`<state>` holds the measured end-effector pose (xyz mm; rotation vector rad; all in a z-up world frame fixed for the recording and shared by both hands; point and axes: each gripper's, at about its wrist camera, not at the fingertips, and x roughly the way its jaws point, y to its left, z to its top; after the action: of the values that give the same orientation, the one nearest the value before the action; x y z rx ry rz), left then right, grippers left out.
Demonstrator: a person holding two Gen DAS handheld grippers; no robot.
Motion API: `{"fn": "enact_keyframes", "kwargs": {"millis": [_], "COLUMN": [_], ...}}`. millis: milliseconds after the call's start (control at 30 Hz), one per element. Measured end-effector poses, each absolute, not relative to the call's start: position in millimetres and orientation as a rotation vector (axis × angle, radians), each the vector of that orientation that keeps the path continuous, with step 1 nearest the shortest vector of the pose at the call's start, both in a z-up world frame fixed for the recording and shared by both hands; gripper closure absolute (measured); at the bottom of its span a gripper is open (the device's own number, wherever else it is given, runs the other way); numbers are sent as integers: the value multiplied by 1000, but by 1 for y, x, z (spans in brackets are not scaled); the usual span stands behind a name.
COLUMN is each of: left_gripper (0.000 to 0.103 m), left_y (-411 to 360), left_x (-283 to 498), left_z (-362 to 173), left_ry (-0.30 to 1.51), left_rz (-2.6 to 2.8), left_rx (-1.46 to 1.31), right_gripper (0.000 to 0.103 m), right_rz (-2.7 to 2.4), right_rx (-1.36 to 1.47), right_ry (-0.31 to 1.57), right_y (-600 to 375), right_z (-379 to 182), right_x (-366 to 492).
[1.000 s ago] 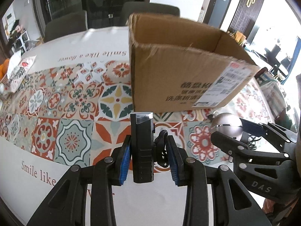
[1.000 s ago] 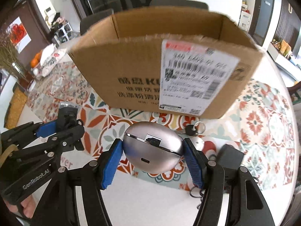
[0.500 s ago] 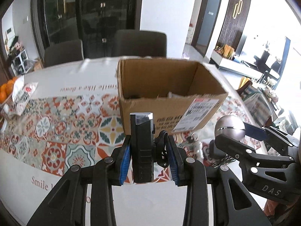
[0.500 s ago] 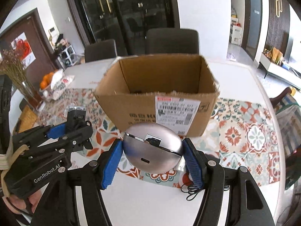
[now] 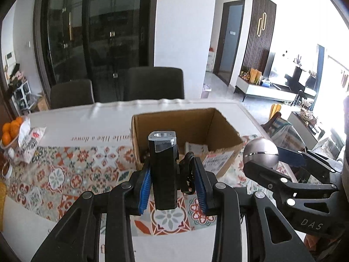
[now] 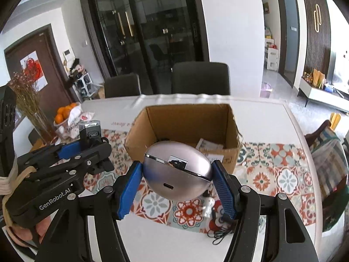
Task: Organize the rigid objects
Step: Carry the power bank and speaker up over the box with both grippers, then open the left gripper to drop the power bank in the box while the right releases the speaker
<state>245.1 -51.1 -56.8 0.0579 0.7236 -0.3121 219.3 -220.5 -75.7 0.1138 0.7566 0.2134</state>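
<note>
Far left on table: bowl of oranges [image 5: 9, 131] beside a printed snack bag [image 5: 29, 140]; dried flowers in a glass vase [image 6: 30, 107] at the table edge in the right-wrist view.

Left gripper [image 5: 172, 185]: jaws narrow, blue pads clamped on a black bike light [image 5: 163, 170] held upright, clear lens end up, a black strap mount [image 5: 187, 174] pinched on its right side against the right pad. Held in the air above the patterned tablecloth [image 5: 65, 174], near side of the cardboard box [image 5: 222, 135]. In the right-wrist view the same light shows a USB port on its back [image 6: 93, 134].

Box: open top, stands mid-table on the cloth, shipping label on the near wall, papers [image 6: 209, 146] lying inside at the bottom right.

Right gripper [image 6: 176, 187]: jaws at a medium gap, both pads pressing the sides of a silver egg-shaped case [image 6: 176, 170], charge port facing the camera, seam tilted. Held off the table, in front of the box's near wall.

Below it on the cloth: small white figure [image 6: 207, 205], tangle of black cord [image 6: 220, 231]. Two dark chairs [image 6: 200, 78] behind the table.
</note>
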Motion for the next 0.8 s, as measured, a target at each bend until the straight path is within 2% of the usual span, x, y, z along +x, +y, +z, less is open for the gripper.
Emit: {"fn": "enact_keyframes", "kwargs": {"millis": [400,800], "left_gripper": [67,67], "left_y": [-65,-78], "left_x": [281,342], "left_z": [-31,-41], "left_ry": [684,784], "left_rz": [-348,-345], "left_rx": [75,64], "right_gripper": [38,38], "right_rz": [188,153], "right_rx": [131,147], "right_ry": [721,808], "right_y": [-229,-239], "right_z": [-53,-56], "right_x": [253,317]}}
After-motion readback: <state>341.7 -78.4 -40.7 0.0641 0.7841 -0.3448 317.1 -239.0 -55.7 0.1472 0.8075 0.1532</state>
